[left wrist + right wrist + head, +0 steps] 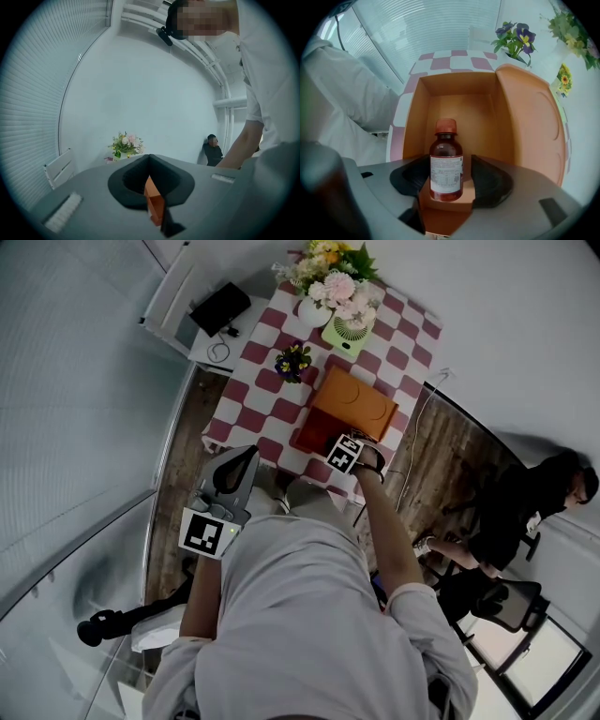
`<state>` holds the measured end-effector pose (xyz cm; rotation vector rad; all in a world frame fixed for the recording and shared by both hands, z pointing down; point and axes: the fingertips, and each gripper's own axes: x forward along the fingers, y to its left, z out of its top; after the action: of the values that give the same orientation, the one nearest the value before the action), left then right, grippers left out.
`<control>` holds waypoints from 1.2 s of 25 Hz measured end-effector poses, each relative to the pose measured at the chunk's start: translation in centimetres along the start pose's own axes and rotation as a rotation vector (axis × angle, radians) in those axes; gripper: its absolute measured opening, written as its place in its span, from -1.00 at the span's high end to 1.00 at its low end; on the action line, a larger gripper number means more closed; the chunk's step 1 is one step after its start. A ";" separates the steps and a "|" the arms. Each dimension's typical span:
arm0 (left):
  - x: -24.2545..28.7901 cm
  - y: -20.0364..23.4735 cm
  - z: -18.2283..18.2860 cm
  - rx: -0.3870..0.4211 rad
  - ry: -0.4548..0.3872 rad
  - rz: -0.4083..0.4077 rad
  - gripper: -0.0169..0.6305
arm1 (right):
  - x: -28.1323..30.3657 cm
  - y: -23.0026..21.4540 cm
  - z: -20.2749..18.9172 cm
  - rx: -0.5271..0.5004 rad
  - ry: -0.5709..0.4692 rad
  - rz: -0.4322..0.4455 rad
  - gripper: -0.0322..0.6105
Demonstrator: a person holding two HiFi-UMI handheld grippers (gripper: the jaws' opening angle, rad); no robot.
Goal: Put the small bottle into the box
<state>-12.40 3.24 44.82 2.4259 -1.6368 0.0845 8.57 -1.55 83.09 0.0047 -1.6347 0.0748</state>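
Since the right gripper (pixel 347 456) points straight down into the open box (pixel 314 432), near the table's (pixel 272 381) near right corner, the head view hides whatever lies beneath it. The left gripper (pixel 242 463) hangs off the near left corner, well apart from the box.

From the left gripper view, those jaws are closed together on nothing.

From the right gripper view, the small bottle (pixel 446 161) lies on the box floor between jaws spread wide, with a clear gap at one pad, so it looks released. Its long axis runs across the closing line, cap toward the far wall. What remains, I judge, is a straight lift clear.
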 end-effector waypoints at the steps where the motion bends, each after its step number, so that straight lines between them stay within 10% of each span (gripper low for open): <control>1: 0.0 0.0 0.0 0.000 -0.001 -0.001 0.95 | -0.1 0.0 0.0 -0.002 0.000 0.003 0.05; 9: 0.4 -0.3 -0.3 0.023 -0.001 -0.054 0.95 | -5.6 0.8 0.3 0.208 -0.245 0.011 0.20; 17: 4.0 -2.5 0.9 0.068 -0.004 -0.184 0.95 | -16.1 -0.5 1.2 0.667 -0.898 -0.047 0.83; 24: 6.8 -4.9 1.4 0.099 -0.001 -0.305 0.95 | -23.7 -0.7 0.7 0.811 -1.285 -0.082 0.93; 26: 7.5 -5.6 1.4 0.084 -0.001 -0.331 0.95 | -23.6 -0.7 1.0 0.808 -1.285 -0.048 0.91; 30: 8.1 -6.7 1.1 0.069 0.006 -0.365 0.95 | -16.9 -1.1 0.9 0.516 -0.875 -0.205 0.89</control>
<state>-3.20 -1.99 44.17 2.7282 -1.1812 0.0905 8.83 -3.43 66.23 0.6818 -2.4280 0.3755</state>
